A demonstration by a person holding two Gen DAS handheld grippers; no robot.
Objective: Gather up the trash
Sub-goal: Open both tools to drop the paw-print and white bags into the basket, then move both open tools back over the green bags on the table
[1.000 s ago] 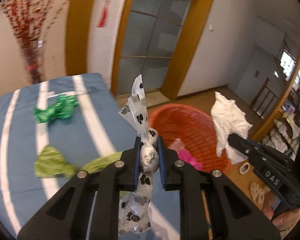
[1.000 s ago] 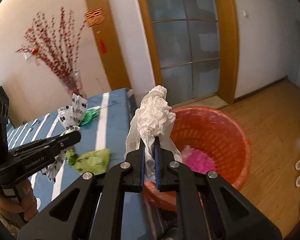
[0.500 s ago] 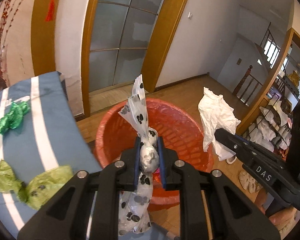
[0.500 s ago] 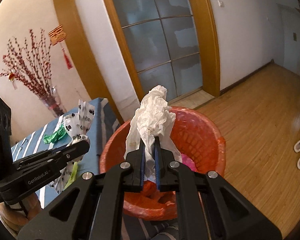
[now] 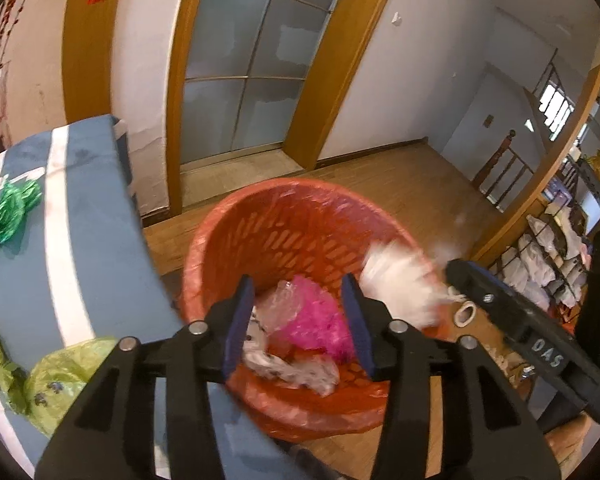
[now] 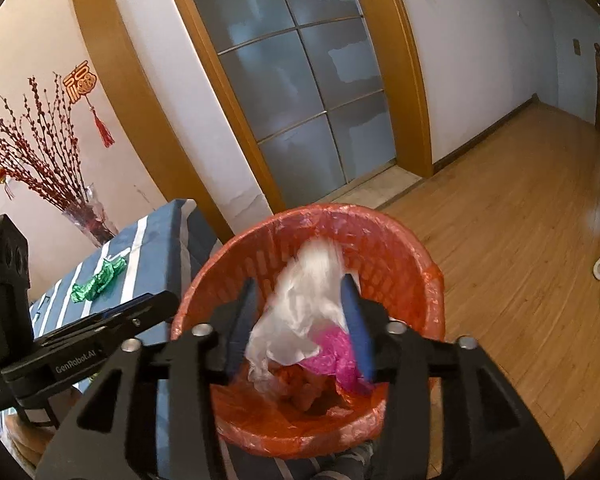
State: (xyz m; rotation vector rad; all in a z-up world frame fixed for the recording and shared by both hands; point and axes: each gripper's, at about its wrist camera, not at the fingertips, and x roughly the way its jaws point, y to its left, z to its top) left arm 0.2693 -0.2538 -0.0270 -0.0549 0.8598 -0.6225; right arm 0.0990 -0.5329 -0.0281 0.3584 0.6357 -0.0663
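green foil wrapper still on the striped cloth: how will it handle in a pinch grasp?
The green foil wrapper looks crumpled and twisted, so probably light and floppy, crushing under the pads. Its shiny surface suggests it may slip. It lies flat on the striped cloth, so it is unlikely to roll, though a push would probably slide it.

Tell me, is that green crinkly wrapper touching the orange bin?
Apart. The left wrist view shows the green wrapper lying on the striped tablecloth, well clear of the orange bin.

The crumpled white tissue (image 6: 300, 312) is smeared by motion blur over the orange plastic mesh basket (image 6: 404, 248), its outline unreadable (likewise in the left wrist view). The light green crinkled wrapper (image 5: 56, 380) is partly hidden behind a black gripper arm and cut off at the edge.
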